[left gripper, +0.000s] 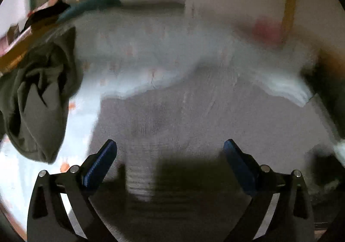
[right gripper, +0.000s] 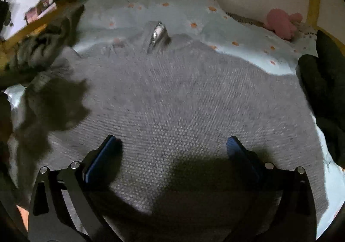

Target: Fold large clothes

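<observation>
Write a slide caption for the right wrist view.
Open right claw above a grey knitted garment spread on a floral bedsheet.

No text, label, brand, number or sign can be read in either view. A small white tag (right gripper: 158,32) stands at the neck of the grey sweater (right gripper: 172,99), but it is too small and blurred to show any print. At the far left edge some flat printed things (right gripper: 41,8) lie on a shelf, and their print cannot be made out either. The left wrist view is smeared throughout.
</observation>
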{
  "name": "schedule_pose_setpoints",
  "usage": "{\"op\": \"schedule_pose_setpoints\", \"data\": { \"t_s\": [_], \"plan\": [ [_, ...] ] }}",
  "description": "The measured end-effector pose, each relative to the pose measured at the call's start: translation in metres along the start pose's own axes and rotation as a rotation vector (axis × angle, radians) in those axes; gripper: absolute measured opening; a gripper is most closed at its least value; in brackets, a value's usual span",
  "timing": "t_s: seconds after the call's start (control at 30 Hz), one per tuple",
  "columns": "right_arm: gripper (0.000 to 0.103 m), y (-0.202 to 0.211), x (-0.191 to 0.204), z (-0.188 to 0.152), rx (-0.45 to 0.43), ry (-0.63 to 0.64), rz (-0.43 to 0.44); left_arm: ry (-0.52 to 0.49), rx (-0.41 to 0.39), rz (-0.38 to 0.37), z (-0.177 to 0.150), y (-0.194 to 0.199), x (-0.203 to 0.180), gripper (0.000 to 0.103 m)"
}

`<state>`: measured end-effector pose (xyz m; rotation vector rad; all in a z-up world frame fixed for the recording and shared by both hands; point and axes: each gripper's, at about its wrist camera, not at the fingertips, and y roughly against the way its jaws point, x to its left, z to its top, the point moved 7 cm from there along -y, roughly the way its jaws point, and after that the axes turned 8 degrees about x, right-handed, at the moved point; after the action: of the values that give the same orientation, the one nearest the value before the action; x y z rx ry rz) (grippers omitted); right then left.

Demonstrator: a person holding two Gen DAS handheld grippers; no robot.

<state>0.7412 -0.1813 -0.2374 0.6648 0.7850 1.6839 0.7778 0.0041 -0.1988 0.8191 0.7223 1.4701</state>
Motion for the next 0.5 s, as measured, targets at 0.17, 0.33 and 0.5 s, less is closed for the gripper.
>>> {"op": "schedule_pose_setpoints", "data": {
  "t_s": [0.17, 0.33, 0.5],
  "plan": [
    [0.100, -0.017, -0.027, 0.005, 0.105, -0.055, -0.138, 0.033, -0.003, -0.025, -0.012, -0.025, 0.006, 0.099],
    [0.100, -0.027, -0.026, 0.001, 0.091, -0.051, -0.136, 0.031, -0.009, -0.019, -0.013, -0.026, 0.006, 0.099],
    [0.100, -0.012, -0.025, -0.008, 0.027, -0.069, -0.111, 0.023, 0.000, -0.015, -0.011, -0.019, 0.002, 0.099]
  ]
}}
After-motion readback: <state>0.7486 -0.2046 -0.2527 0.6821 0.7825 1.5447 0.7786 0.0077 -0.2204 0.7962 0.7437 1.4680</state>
